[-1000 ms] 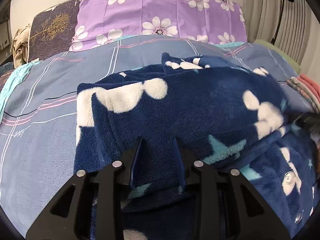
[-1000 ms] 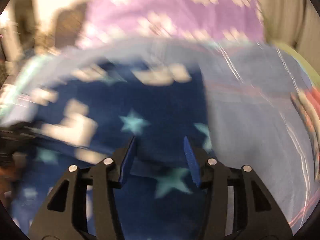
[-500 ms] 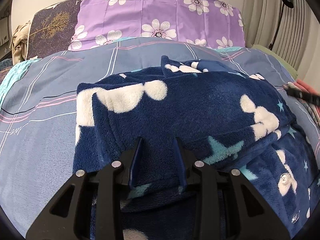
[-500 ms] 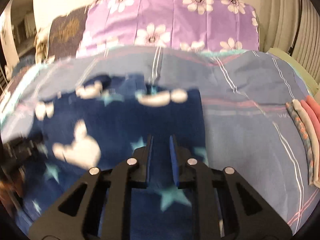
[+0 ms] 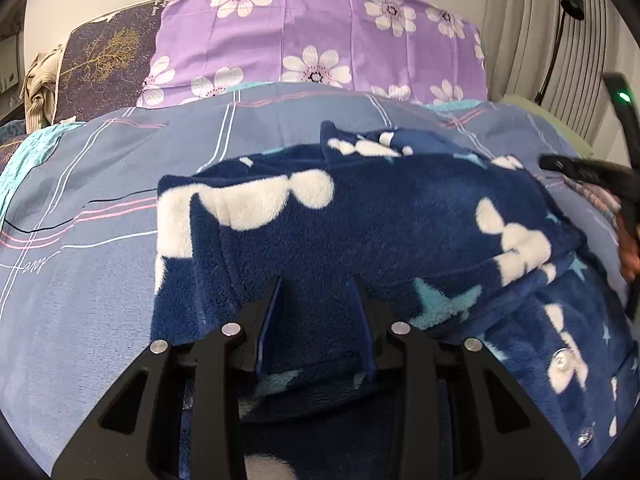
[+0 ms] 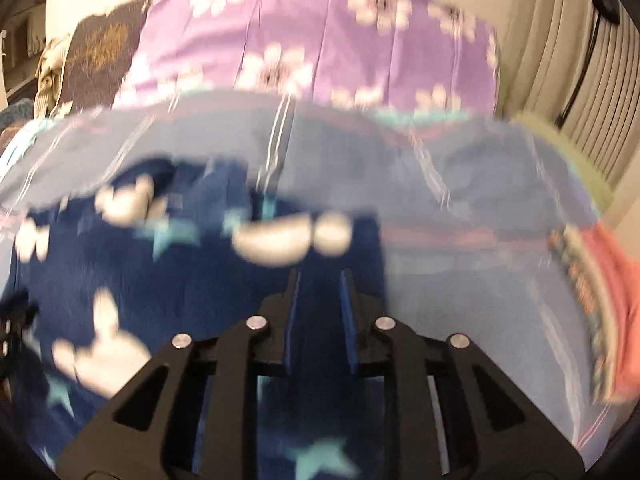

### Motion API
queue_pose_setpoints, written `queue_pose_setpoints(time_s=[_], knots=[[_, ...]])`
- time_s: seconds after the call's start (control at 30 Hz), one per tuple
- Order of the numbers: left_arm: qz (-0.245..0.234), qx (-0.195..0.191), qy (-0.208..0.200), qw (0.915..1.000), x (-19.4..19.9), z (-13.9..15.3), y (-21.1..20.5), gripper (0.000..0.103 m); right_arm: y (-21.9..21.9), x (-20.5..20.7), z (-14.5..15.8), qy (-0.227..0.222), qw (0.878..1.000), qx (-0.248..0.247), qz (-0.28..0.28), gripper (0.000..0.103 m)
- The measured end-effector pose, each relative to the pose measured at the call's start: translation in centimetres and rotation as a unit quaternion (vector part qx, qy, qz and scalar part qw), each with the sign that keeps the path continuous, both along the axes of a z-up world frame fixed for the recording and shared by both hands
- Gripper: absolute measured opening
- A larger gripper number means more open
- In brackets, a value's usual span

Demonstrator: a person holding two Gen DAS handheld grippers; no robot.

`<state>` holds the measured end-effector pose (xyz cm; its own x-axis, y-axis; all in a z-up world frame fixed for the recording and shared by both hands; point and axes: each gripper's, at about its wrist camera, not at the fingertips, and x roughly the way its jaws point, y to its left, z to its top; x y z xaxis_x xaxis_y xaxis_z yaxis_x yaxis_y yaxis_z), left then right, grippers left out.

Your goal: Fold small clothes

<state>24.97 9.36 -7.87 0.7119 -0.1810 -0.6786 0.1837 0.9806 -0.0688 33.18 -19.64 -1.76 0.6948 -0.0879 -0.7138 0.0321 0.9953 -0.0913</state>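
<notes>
A navy fleece garment with white clouds and pale blue stars lies partly folded on the blue-grey striped bedsheet. My left gripper is at the garment's near edge, shut on a thick fold of the fleece that fills the gap between its fingers. In the blurred right wrist view, my right gripper hovers over the garment near its right edge. Its jaws are narrow and opening, and nothing seems to be pinched between them. From the left wrist view, the right gripper is off the fleece at the far right.
A purple flowered pillow and a dark pillow with a gold tree lie along the back. A stack of folded clothes sits at the bed's right edge. A hand shows at the right, with a black lamp behind it.
The right gripper narrowed from wide apart and lifted off the garment's right side, up and away. The left gripper stayed put on its fold.
</notes>
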Motion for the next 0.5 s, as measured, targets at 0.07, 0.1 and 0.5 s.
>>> queue_pose_setpoints(time_s=[0.07, 0.1, 0.5], knots=[[0.001, 0.000, 0.001, 1.0000, 0.0, -0.1, 0.0, 0.036, -1.4, 3.3, -3.2, 0.072, 0.997, 0.009, -0.020, 0.039], [0.002, 0.003, 0.004, 1.0000, 0.1, -0.3, -0.1, 0.036, -1.8, 4.3, -5.5, 0.105, 0.994, 0.015, -0.019, 0.043], [0.021, 0.075, -0.019, 0.9968, -1.1, 0.4, -1.3, 0.046, -3.9, -6.0, -2.8, 0.018, 0.992, 0.125, 0.028, 0.048]])
